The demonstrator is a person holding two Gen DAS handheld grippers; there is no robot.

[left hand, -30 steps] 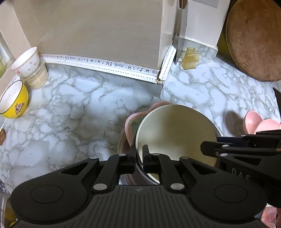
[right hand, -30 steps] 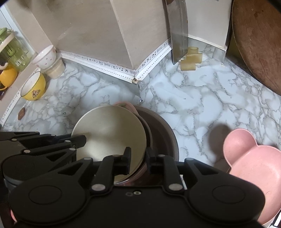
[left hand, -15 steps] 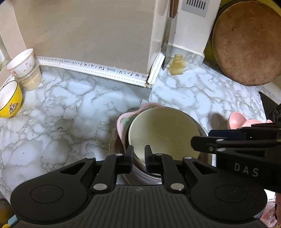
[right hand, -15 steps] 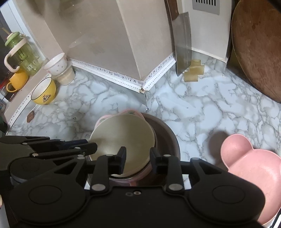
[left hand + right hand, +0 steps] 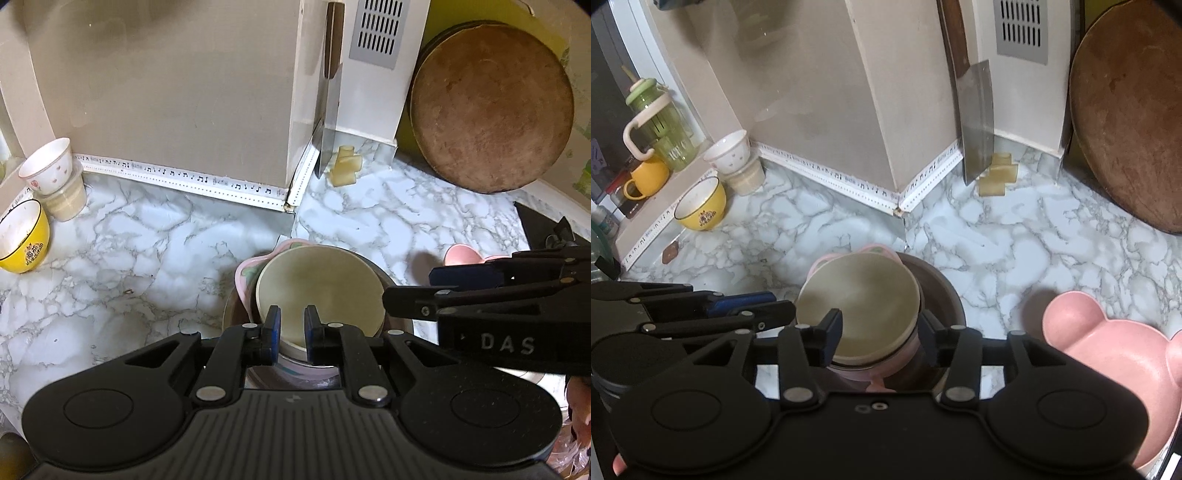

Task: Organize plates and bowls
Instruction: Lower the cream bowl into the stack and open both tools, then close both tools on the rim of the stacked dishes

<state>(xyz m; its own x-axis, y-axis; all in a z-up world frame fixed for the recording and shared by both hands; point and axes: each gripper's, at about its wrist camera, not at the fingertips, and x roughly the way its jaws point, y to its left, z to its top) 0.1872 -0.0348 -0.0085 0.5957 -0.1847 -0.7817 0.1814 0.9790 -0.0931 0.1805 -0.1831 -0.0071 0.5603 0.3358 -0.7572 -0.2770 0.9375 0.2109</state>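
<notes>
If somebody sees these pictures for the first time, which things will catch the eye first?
First, the stack in the middle of the marble counter: a cream bowl nested in a pink dish inside a dark bowl, with both grippers just above it. Then the pink bear-shaped bowl at the right, and the cleaver standing against the back wall.

Both grippers point steeply downward side by side, the left gripper (image 5: 291, 325) with its jaws a narrow gap apart, the right gripper (image 5: 882, 332) having just been opening, now wide.
</notes>
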